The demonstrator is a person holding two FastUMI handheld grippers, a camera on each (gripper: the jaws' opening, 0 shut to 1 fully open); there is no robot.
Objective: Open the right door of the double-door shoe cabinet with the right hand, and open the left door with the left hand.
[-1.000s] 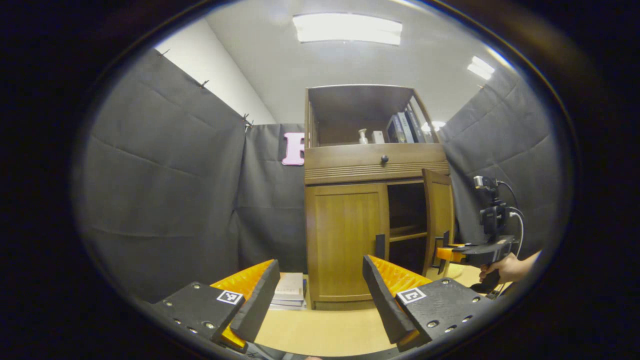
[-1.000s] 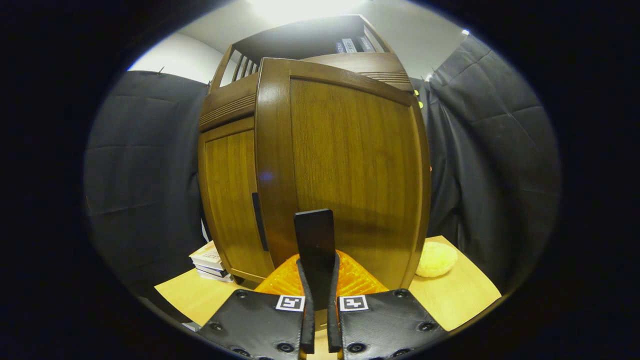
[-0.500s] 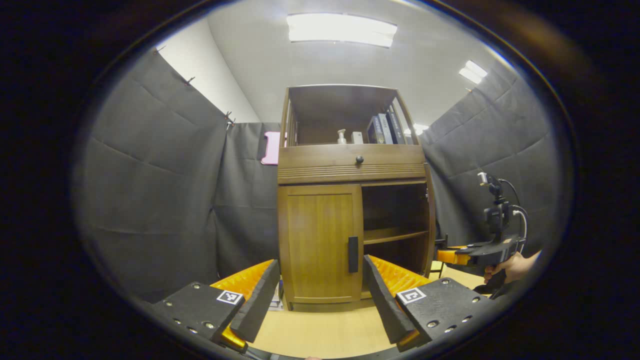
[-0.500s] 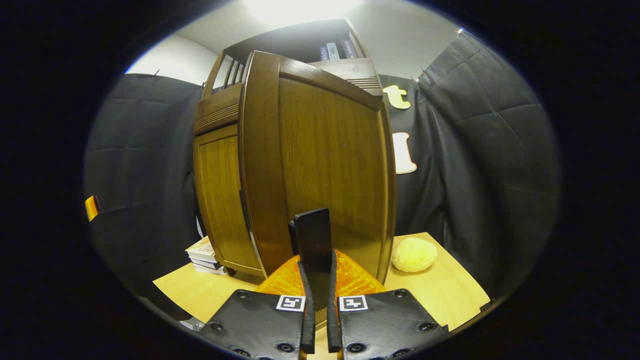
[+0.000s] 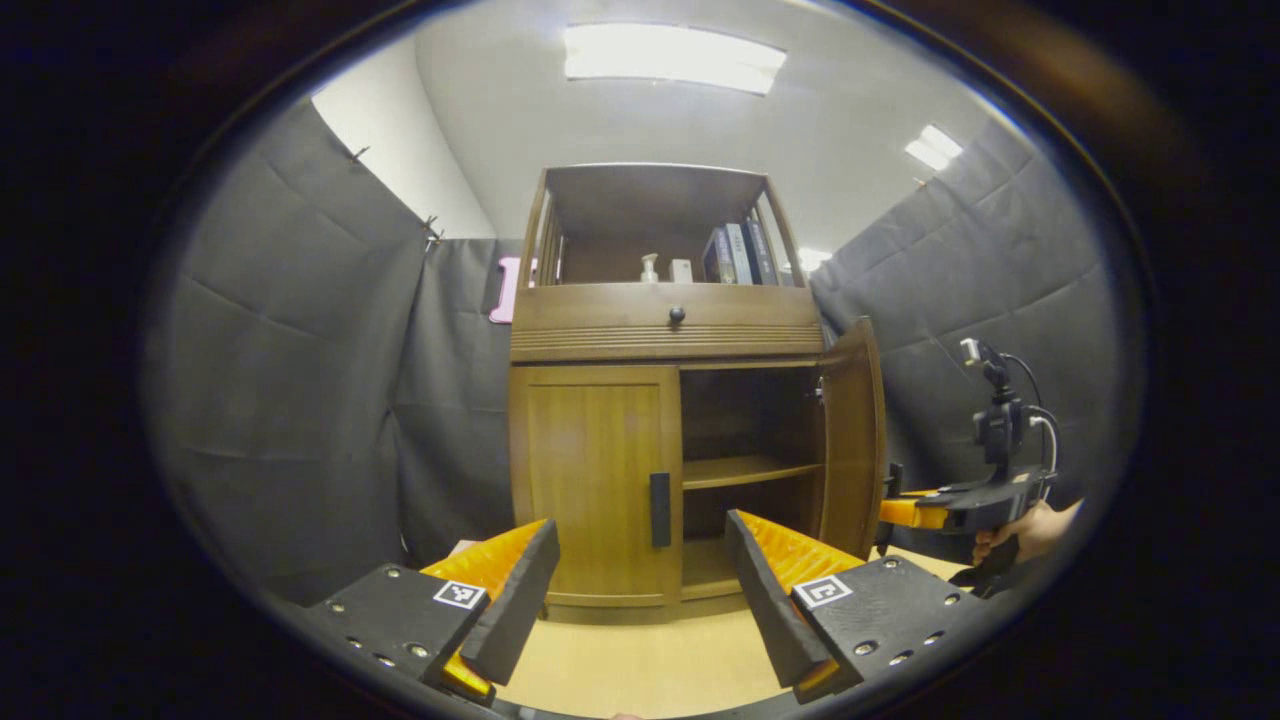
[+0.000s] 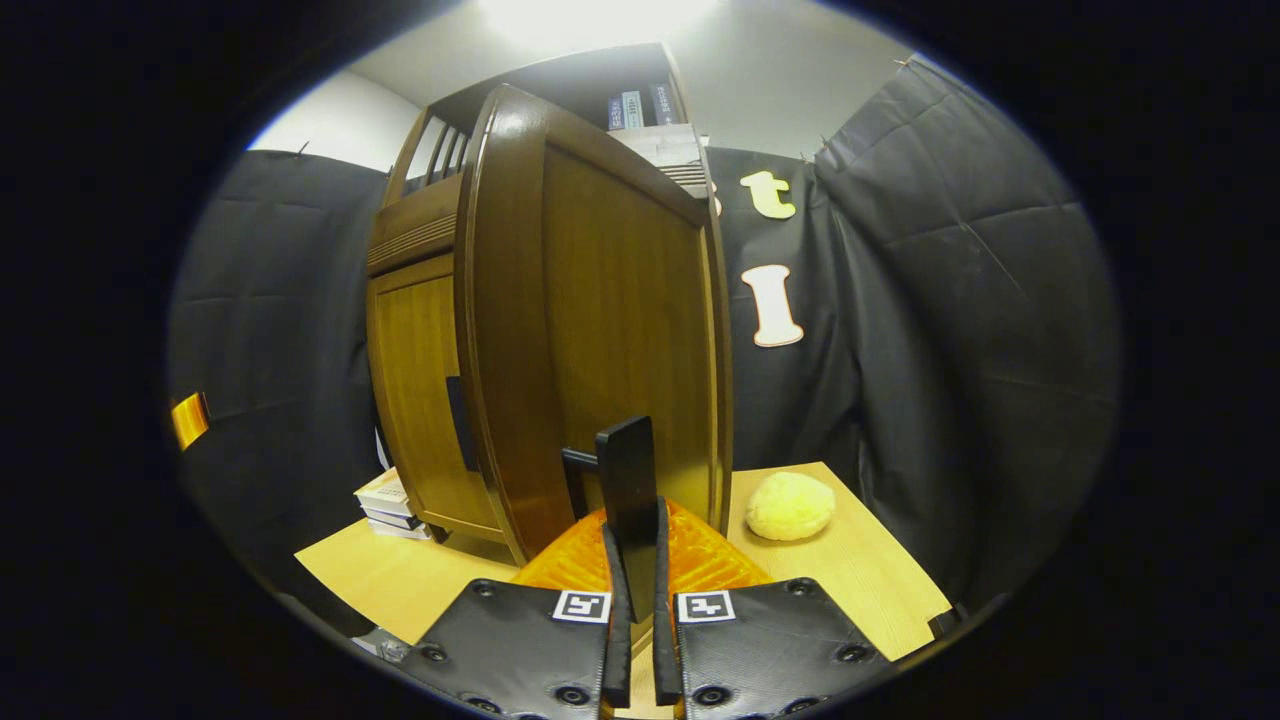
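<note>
Right gripper [image 6: 634, 640]: clenched on right door's handle [image 6: 628, 480].
Left gripper [image 5: 640, 590]: released, spread wide.
Left door [image 5: 590, 485]: stiff, hinged; grasp its handle [image 5: 660, 510].

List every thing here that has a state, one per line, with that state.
right door: swung wide open
right door's handle: pinched between the fingers
left door: closed
drawer: closed
left gripper: open, short of the left door
right gripper: shut on the right door's handle
</note>
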